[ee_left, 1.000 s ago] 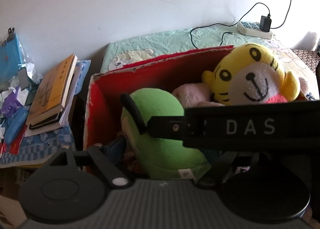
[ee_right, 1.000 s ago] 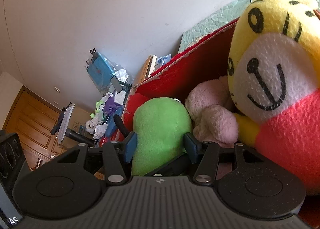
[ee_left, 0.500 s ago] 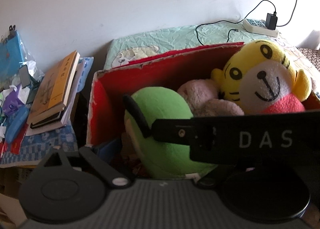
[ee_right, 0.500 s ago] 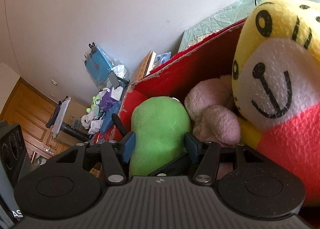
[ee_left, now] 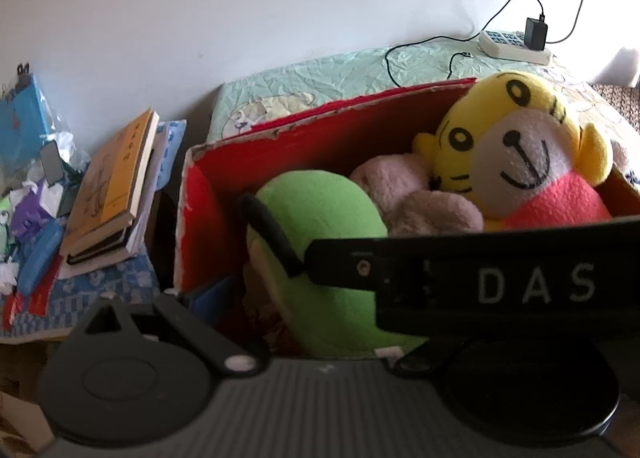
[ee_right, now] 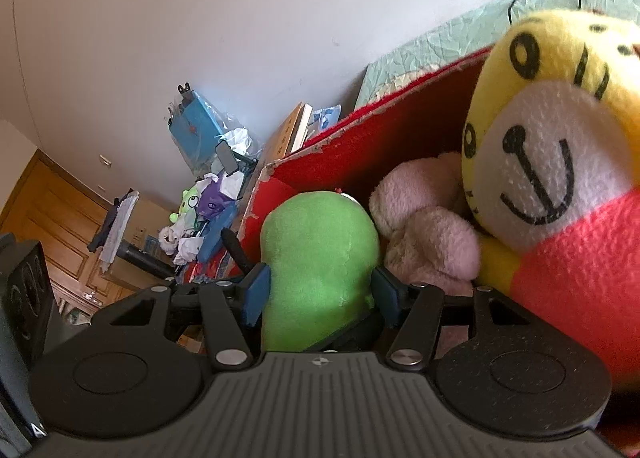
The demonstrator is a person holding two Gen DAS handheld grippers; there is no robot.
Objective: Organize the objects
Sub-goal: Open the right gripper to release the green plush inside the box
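Your left tongs opening, nothing pinched, right tongs opening astride the green plush, pads barely touching, plush inside red box, pink plush, tiger plush rightward.

Red box packed: green plush at its left end, pink plush mid, yellow tiger plush filling the right. Only gap inside: a dark slot between green plush and the left wall. Right claw straddles the green plush, jaws opening; its black body crosses the left wrist view, blocking the near rim. Book stack crowds the box's left. Bed behind lies bare up to the power strip.
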